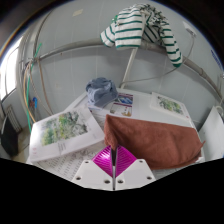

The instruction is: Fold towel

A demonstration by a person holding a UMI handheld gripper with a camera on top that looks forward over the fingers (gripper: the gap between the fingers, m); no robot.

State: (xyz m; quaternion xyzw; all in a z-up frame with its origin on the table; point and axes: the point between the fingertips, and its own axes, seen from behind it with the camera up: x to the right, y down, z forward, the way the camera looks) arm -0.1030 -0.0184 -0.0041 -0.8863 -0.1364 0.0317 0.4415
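One brown towel [150, 138] lies bunched in the lower right of the frame, its near corner drawn down to the gripper [113, 160] at the bottom centre. Both fingers are pressed together on that corner, the magenta pads [106, 158] nipping the cloth between them. Beneath the towel the table [140, 103] is pale and spread with printed sheets: three can be counted, one large sheet [62, 132] with green plant pictures at the lower left, a smaller one [124, 99] near the middle just behind the towel, and another [170, 104] at the right edge of the table. A single crumpled blue-grey cloth [100, 91] sits at the centre, beyond the towel and against the small sheet. Behind the table the wall is light and plain. In the upper right of the frame one green-and-white striped garment [140, 28] hangs draped over a thin stand [131, 62] that rises from behind the table.
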